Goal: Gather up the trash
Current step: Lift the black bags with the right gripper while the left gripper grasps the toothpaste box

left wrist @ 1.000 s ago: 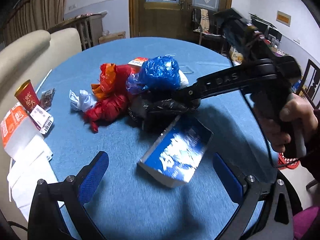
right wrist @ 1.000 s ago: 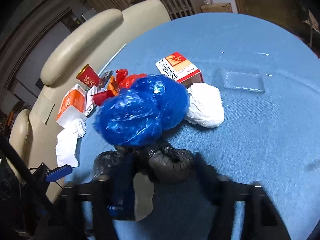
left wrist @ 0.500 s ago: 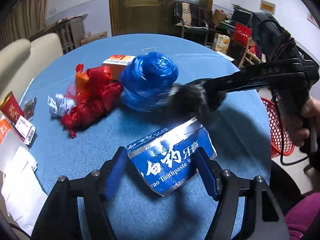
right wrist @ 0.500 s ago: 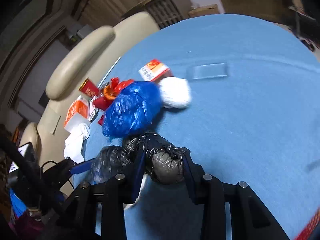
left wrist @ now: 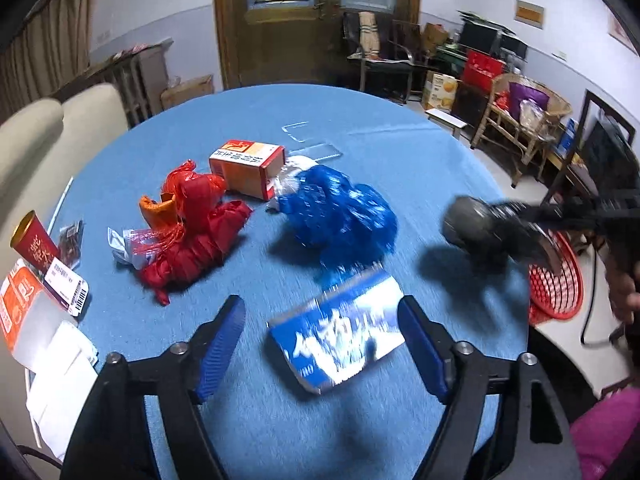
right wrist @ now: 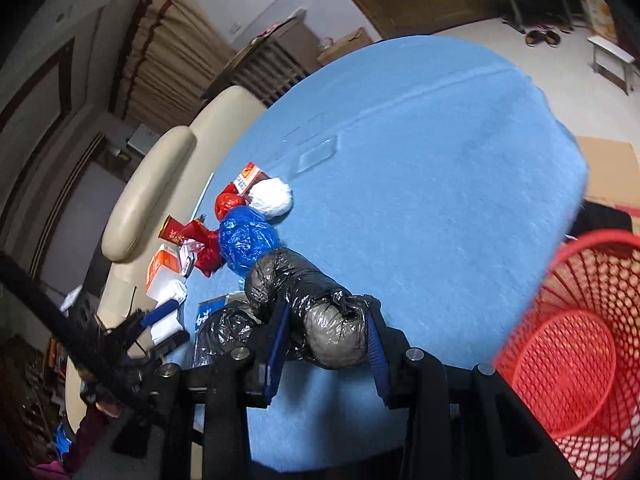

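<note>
Wooden door [left wrist: 296,20] sitting behind the round blue desk [left wrist: 420,168], cream sofa [left wrist: 48,136] hugging its left, wicker chair [left wrist: 524,128] right.

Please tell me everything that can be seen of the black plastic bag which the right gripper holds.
The black plastic bag is a crinkled, glossy, stuffed bundle with a knotted top. The right gripper is shut on its greyer end, blue pads pressing both sides. It hangs above the edge of the blue table, lumps trailing toward the blue bag. The red mesh basket stands close beside it. The left wrist view shows it blurred.
</note>
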A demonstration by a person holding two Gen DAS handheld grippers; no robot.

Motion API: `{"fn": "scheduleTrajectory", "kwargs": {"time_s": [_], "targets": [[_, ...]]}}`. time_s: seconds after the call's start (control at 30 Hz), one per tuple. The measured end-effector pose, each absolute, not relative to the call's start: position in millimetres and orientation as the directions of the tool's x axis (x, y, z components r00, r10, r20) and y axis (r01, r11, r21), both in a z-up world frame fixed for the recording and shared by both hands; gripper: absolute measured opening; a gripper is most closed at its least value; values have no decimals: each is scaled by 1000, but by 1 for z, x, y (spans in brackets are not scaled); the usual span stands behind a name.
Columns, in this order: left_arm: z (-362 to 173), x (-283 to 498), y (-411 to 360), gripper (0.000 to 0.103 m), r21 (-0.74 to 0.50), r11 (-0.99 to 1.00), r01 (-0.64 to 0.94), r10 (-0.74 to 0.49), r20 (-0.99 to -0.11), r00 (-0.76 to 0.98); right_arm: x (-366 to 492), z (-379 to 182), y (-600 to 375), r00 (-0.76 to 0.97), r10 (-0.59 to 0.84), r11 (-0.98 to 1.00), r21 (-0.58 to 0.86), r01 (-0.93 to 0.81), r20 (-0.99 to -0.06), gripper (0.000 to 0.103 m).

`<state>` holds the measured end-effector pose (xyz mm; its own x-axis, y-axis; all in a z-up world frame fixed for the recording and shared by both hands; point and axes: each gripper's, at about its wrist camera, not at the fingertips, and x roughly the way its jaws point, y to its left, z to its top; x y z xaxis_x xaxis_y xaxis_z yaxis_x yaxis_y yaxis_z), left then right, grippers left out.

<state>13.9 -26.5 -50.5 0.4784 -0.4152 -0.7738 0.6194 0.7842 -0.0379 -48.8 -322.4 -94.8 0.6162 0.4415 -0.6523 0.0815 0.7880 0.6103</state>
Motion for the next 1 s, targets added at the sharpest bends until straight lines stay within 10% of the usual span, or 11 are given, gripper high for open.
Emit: {"fn": "scheduleTrajectory", "kwargs": {"time_s": [1.0], "targets": [[-78, -5, -44, 80, -19, 497, 868, -446, -863, 237, -73, -110, -328, 606, 469, 729, 669, 145, -643, 39]]}}
